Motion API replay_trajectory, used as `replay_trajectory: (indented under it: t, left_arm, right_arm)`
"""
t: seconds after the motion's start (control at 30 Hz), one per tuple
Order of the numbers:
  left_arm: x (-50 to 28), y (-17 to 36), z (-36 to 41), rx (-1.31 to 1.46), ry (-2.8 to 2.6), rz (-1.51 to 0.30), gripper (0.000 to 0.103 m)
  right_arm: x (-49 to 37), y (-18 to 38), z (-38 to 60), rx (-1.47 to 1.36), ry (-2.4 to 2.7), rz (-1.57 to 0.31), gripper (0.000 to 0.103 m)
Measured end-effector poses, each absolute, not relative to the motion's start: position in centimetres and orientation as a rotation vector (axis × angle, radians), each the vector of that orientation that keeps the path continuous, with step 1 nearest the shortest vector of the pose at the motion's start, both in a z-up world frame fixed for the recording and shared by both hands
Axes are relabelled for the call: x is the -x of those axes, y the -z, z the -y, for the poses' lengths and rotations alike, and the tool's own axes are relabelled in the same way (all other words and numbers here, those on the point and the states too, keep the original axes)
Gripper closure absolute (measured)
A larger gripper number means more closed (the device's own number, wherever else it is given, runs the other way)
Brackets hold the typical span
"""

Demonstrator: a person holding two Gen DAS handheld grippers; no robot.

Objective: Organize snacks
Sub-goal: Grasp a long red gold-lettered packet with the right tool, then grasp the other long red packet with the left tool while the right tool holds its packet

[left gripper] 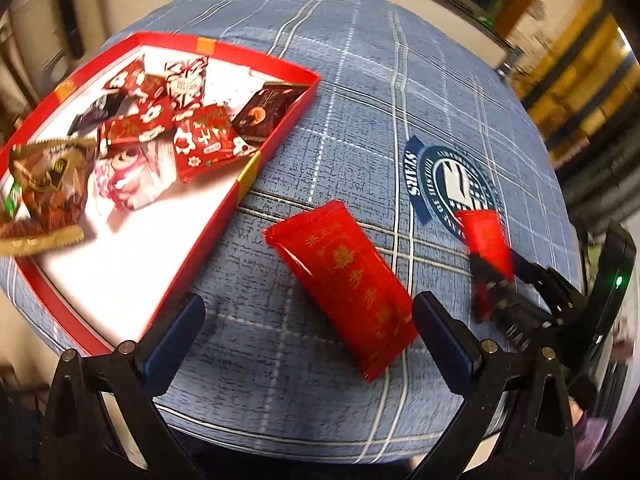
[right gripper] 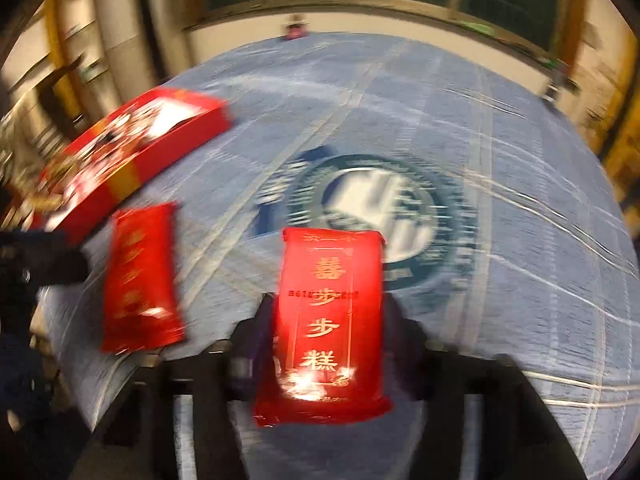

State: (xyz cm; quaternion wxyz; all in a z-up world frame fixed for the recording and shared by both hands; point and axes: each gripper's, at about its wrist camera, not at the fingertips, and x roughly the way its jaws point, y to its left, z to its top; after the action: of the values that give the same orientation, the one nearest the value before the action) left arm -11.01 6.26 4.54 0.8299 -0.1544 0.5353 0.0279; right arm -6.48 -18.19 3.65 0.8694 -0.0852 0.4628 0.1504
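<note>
Gripping a red snack pack (right gripper: 328,320) between my right fingers (right gripper: 326,332), which are clenched on its sides, I hold it above the counter (right gripper: 500,208), over the round blue emblem (right gripper: 360,208). My left fingers (left gripper: 308,320) are spread wide and empty above the second red pack (left gripper: 344,288), lying flat between that emblem and the red box (left gripper: 248,168) of mixed snack packets (left gripper: 160,128).
</note>
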Motion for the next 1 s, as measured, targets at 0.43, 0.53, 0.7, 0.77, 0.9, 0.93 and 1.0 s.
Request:
replay_trajectory:
  t: [0.43, 0.53, 0.7, 0.77, 0.9, 0.93, 1.0]
  left_arm:
    - [5.7, -1.6, 2.3, -0.091, 0.071, -1.106, 0.0]
    - [8.1, -4.1, 1.5, -0.107, 0.102, -0.98, 0.0]
    - [11.1, -5.9, -1.3, -0.096, 0.024, -0.936, 0.0]
    - [11.0, -4.8, -1.9, -0.098, -0.011, -1.006, 0.0]
    - [10.7, -3.2, -0.9, -0.122, -0.042, -1.054, 0.0]
    - [10.5, -2.7, -0.4, -0.13, -0.044, -1.062, 0.0]
    - [10.1, -1.8, 0.2, -0.138, -0.053, -1.083, 0.0]
  right_arm:
    - [4.3, -3.7, 21.7, 0.084, -0.191, -0.949, 0.043]
    - [4.2, -3.6, 21.4, 0.096, -0.185, -0.947, 0.043]
    - [4.3, -3.6, 21.4, 0.087, -0.195, -0.948, 0.04]
    - [4.3, -3.6, 21.4, 0.085, -0.195, -0.948, 0.04]
    - [4.4, -3.6, 21.5, 0.079, -0.195, -0.947, 0.04]
    - [4.4, -3.6, 21.5, 0.08, -0.195, -0.947, 0.039]
    - [4.5, -3.5, 21.4, 0.084, -0.202, -0.95, 0.034]
